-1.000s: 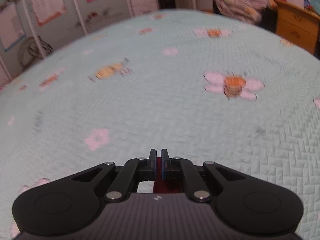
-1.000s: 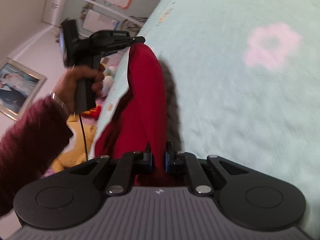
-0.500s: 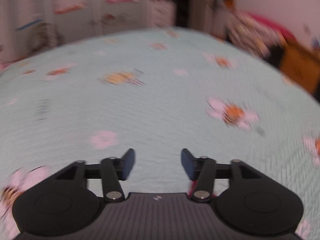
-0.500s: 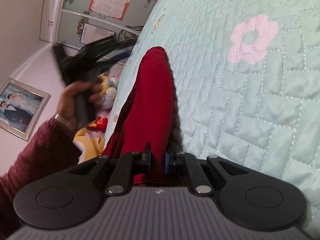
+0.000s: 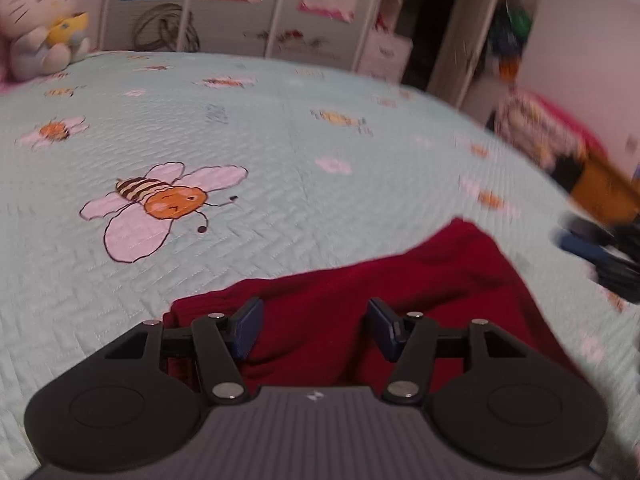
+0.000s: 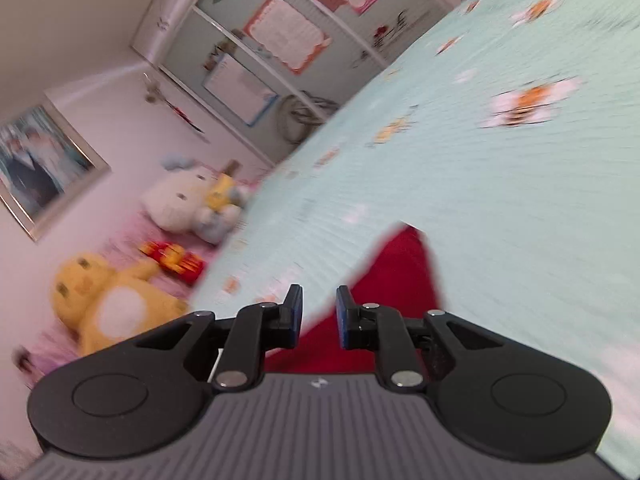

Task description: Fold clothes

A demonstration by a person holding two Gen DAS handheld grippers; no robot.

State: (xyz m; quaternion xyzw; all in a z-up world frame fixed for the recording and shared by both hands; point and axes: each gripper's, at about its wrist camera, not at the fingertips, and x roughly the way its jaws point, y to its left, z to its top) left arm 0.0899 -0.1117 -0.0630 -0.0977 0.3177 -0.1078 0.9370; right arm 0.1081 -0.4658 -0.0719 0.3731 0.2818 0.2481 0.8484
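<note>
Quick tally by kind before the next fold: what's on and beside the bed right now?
Red garment: 1
Hand-held grippers, left and right: 2
Plush toys, white and yellow: 2
Quilt: 1
Total: 6

Dark red garment (image 5: 400,280); mint quilt (image 5: 280,140) w/ bee, flower print

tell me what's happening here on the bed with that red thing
A person is folding a dark red knitted garment on a mint-green quilted bedspread, a handheld gripper in each hand. The left gripper stands open above the cloth; the right gripper has just been opening, nothing pinched. Neither holds the garment now.
</note>
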